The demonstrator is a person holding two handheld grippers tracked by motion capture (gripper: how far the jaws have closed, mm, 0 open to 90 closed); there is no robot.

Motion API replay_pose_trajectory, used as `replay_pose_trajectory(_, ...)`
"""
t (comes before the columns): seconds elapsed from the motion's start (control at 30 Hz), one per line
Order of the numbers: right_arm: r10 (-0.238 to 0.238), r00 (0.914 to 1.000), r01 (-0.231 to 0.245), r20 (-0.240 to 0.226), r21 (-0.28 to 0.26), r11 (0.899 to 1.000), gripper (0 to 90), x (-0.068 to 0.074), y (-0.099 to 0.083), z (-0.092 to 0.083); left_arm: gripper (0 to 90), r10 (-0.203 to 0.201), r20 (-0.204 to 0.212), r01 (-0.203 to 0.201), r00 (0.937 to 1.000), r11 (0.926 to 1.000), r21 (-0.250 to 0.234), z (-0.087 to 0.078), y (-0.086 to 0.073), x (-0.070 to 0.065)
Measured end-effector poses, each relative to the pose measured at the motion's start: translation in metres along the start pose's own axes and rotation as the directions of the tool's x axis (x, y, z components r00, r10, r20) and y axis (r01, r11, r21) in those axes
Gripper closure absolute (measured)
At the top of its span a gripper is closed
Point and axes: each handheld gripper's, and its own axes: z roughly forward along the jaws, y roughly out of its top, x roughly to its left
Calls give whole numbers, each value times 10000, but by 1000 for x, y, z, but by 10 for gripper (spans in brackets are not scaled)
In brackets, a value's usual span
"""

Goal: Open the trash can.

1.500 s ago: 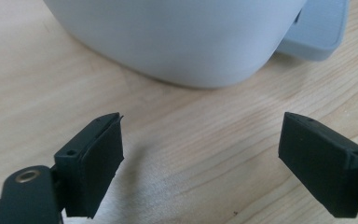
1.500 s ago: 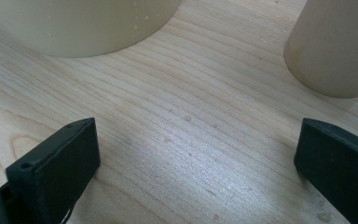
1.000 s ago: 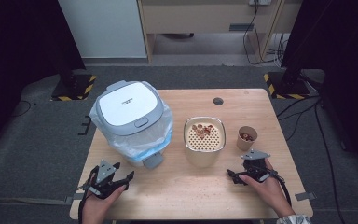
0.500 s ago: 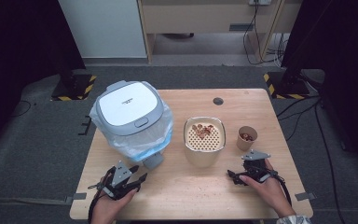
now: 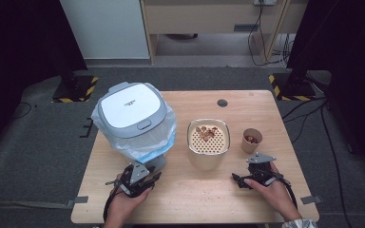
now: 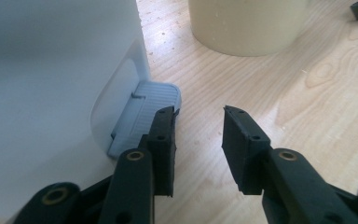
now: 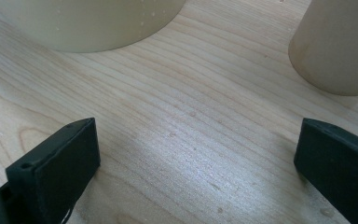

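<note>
Left gripper [image 5: 145,179]: you have brought it in from the table's left near corner toward the bin; a second ago it sat further left, clear of the bin.
Left jaws: they have just been closing and now stand partly apart, with bare wood between them and nothing clamped.
Grey pedal [image 6: 145,112]: it juts from the foot of the white pedal bin [image 5: 132,114]; in the left gripper view your left pad lies right against its front corner, and I cannot tell whether they touch.
Bin: on the table's left half, lid down, with a blue-white liner bag [image 5: 164,137] bulging under the lid, same place as before.
Right gripper [image 5: 241,179]: unmoved at the near right of the wooden table [image 5: 209,199], jaws spread wide over bare wood, holding nothing.
Cream strainer bowl [image 5: 208,142]: mid-table with brown bits inside, unchanged.
Paper cup [image 5: 251,140]: just right of the bowl, unchanged.
</note>
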Motion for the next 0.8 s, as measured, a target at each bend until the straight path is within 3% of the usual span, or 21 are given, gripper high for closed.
replay_pose_trajectory(0.03,-2,10000,2,-2,-1,10000,6,0,0,0,661,348,50,-348,9994,9994,36,2,1,2)
replay_pose_trajectory(0.1,-34,10000,34,-15,11,10000,6,0,0,0,683,312,-72,-312,9995,9995,30,5,1,1)
replay_pose_trajectory(0.17,-37,10000,37,-15,10,10000,6,0,0,0,710,655,-189,-655,9977,9979,22,7,3,5)
replay_pose_trajectory(0.37,-38,10000,38,-15,9,10000,6,0,0,0,837,729,-562,-719,9958,9972,184,15,6,7)
replay_pose_trajectory(0.43,-34,10000,34,-16,9,10000,6,0,0,0,871,982,-691,-964,9928,9949,281,18,7,8)
replay_pose_trajectory(0.57,-36,10000,37,-14,8,10000,7,0,0,0,894,710,-1032,-680,9921,9972,327,23,7,9)
replay_pose_trajectory(0.63,-39,10000,39,-14,8,10000,6,0,0,0,895,1071,-1059,-1026,9886,9936,474,25,7,12)
replay_pose_trajectory(0.67,-37,10000,37,-15,9,10000,7,0,0,0,895,305,-1174,-255,9926,9987,444,27,5,5)
replay_pose_trajectory(0.8,-47,10000,47,-19,8,10000,6,0,0,0,894,344,-1239,-290,9917,9986,453,29,2,7)
